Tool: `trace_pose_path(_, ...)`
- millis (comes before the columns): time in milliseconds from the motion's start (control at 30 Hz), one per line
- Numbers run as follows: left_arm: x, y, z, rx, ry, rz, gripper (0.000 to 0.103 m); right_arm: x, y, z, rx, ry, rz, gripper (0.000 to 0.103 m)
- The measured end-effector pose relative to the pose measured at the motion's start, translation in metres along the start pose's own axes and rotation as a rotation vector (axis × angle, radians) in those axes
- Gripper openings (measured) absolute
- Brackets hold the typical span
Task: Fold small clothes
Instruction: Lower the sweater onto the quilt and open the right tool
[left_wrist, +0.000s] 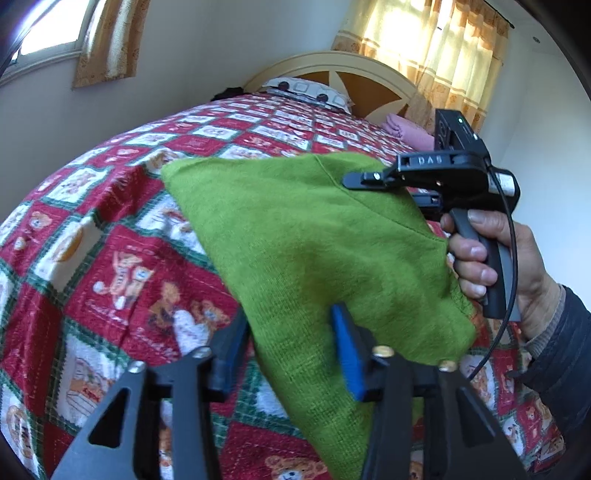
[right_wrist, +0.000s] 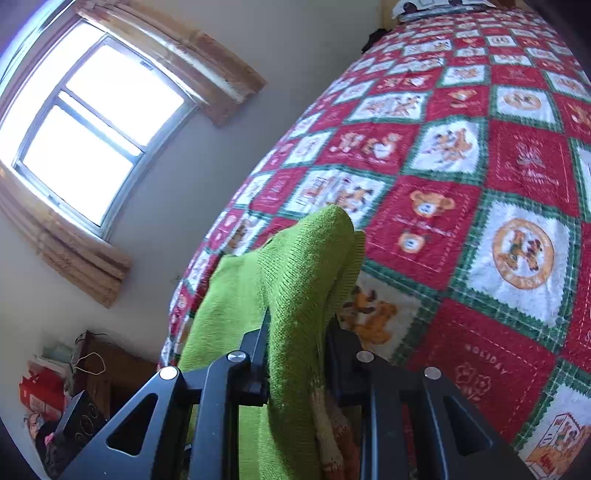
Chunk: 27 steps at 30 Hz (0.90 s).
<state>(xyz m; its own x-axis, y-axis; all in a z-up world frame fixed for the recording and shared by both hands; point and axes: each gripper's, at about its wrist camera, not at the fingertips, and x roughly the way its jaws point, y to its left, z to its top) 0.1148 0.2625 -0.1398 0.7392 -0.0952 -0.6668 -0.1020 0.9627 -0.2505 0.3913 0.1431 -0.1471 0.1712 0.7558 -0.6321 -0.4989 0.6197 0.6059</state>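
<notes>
A small green knitted garment (left_wrist: 303, 236) is held up above the bed between both grippers. My left gripper (left_wrist: 291, 354) is shut on its lower edge, the cloth passing between the blue-padded fingers (left_wrist: 347, 354). My right gripper (left_wrist: 369, 181), seen in the left wrist view, is shut on the garment's upper right edge. In the right wrist view the green garment (right_wrist: 295, 280) bunches up between the right gripper's (right_wrist: 297, 354) black fingers and drapes down to the left.
The bed carries a red, white and green patchwork quilt (left_wrist: 110, 229) with bear pictures. A pillow (left_wrist: 314, 92) and a folded pink cloth (left_wrist: 406, 133) lie near the headboard. A window (right_wrist: 92, 122) and cluttered furniture (right_wrist: 74, 387) stand left of the bed.
</notes>
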Motion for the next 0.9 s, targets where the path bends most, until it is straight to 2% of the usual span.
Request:
trace_pose_path(100,-0.009,-0.004,0.003,0.027,-0.031,0.037,0.061,0.001,-0.003,-0.002,0.0,-0.004,-0.024,0.027)
trace_pose_path(167,-0.016,-0.007,0.007,0.041,-0.065,0.049,0.067,0.002,-0.002,-0.002,-0.013,-0.006,-0.068,0.028)
trace_pose_path(233,-0.019,-0.008,0.012,0.051,-0.094,0.061,0.078,0.003,-0.001,-0.003,-0.028,-0.005,-0.092,0.028)
trace_pose_path(333,-0.016,-0.004,0.019,0.036,-0.106,0.079,0.078,-0.001,-0.002,-0.004,-0.028,-0.025,-0.11,0.031)
trace_pose_path(400,-0.015,0.0,0.023,0.029,-0.117,0.091,0.081,-0.017,0.003,-0.008,-0.039,-0.073,-0.126,0.033)
trace_pose_path(467,-0.008,0.004,0.024,0.037,-0.112,0.138,0.082,-0.035,0.011,-0.014,-0.059,-0.119,-0.118,0.039)
trace_pose_path(533,0.004,0.012,0.025,0.032,-0.089,0.175,0.082,-0.056,0.021,-0.026,-0.099,-0.163,-0.055,0.047)
trace_pose_path(600,0.014,0.02,0.021,0.006,-0.062,0.167,0.085,-0.063,0.03,-0.037,-0.134,-0.149,-0.012,0.048)
trace_pose_path(700,0.019,0.026,0.015,-0.013,-0.064,0.171,0.094,-0.051,0.037,-0.057,-0.175,-0.043,0.036,0.048)
trace_pose_path(733,0.02,0.027,0.014,-0.017,-0.062,0.172,0.097,-0.045,0.036,-0.065,-0.193,-0.016,0.015,0.048)
trace_pose_path(767,0.022,0.029,0.014,-0.025,-0.06,0.161,0.098,-0.039,0.033,-0.07,-0.206,-0.001,-0.075,0.046)
trace_pose_path(800,0.023,0.03,0.013,-0.031,-0.056,0.156,0.102,-0.033,0.028,-0.073,-0.199,0.017,-0.111,0.043)
trace_pose_path(900,0.029,0.033,0.011,-0.038,-0.058,0.154,0.103,-0.032,0.021,-0.073,-0.17,0.013,-0.09,0.042)
